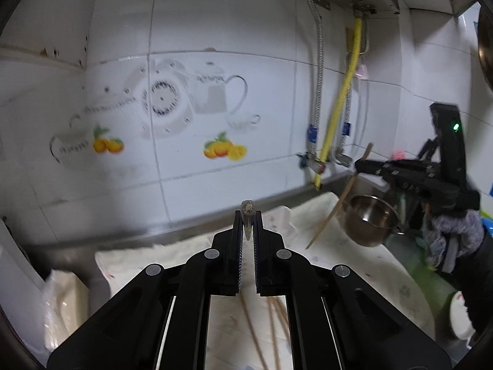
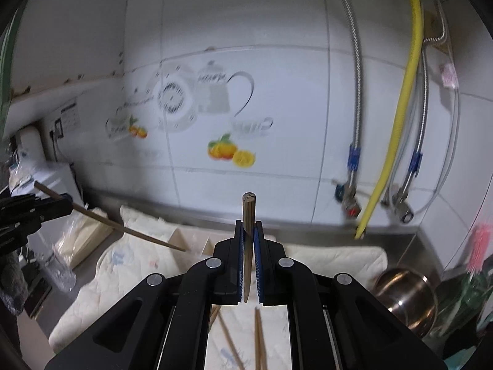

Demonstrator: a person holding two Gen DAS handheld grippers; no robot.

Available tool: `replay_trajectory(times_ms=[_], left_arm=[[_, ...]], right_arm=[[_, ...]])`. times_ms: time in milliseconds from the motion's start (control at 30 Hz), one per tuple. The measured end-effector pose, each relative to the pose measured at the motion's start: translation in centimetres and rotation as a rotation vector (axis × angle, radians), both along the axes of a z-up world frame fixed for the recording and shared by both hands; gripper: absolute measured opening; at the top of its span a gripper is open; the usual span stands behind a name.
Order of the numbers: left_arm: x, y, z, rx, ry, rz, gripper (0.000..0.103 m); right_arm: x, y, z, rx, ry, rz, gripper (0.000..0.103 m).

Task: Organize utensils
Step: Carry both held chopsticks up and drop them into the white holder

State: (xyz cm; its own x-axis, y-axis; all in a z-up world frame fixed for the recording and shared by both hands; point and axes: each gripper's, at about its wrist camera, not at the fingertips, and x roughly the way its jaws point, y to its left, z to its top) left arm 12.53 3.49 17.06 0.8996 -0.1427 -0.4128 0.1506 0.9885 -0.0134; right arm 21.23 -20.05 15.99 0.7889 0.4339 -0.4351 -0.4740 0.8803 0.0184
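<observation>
My left gripper (image 1: 248,219) is shut on a wooden chopstick (image 1: 249,208), seen end-on and raised above the white cloth (image 1: 339,246). In the right wrist view the same gripper (image 2: 68,201) holds that chopstick (image 2: 129,231) slanting down to the right. My right gripper (image 2: 248,226) is shut on a second chopstick (image 2: 248,208). From the left wrist view this gripper (image 1: 360,165) carries its chopstick (image 1: 334,206) tilted, in front of a steel pot (image 1: 369,219). Several loose chopsticks (image 2: 258,336) lie on the cloth (image 2: 339,256) under both grippers.
The steel pot (image 2: 406,296) stands at the cloth's right end. Behind it, a yellow hose (image 2: 406,92), braided metal hoses and valves run down the tiled wall. A plastic bag (image 2: 71,240) lies left of the cloth. A pink brush (image 2: 479,246) and a white bowl (image 1: 459,314) are at the right.
</observation>
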Motion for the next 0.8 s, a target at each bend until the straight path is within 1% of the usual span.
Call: replay_trajectory(times_ms=[33,133,267,367,467,600,733,800], left_arm=[[0.4,0.1,0.1,0.005,0.002,0.004,0.005],[2.0,0.1,-0.2,0.053,0.014,0.041,0.005],[4.1,0.3,-1.4,0.054,0.057,0.048,0.005],[5.5,0.3,-2.8,0.063,0.091,0.055,0.005],[6.4,0.5,-4.0,0.059,0.122,0.056,0.005],[7.5,0.8,-5.5,0.054,0.165,0.058,0.005],[8.1,0.9,-6.6,0.052,0.187,0.057,0.005],[8.3,1.0,-6.9,0.048,0.196,0.057,0.005]], right_arm=[[0.3,0.0,0.5,0.006,-0.009,-0.007,0.006],[1.4,0.0,1.6,0.017,-0.027,-0.021,0.006],[3.0,0.7,2.2,0.018,-0.053,-0.044,0.006],[4.1,1.2,2.0,0.032,-0.057,-0.048,0.006],[5.1,1.9,1.4,0.027,-0.055,-0.055,0.006],[6.7,2.9,-0.4,-0.001,-0.027,-0.060,0.006],[8.2,3.3,-2.9,-0.018,0.025,-0.063,0.006],[8.6,3.4,-3.6,-0.023,0.039,-0.066,0.006]])
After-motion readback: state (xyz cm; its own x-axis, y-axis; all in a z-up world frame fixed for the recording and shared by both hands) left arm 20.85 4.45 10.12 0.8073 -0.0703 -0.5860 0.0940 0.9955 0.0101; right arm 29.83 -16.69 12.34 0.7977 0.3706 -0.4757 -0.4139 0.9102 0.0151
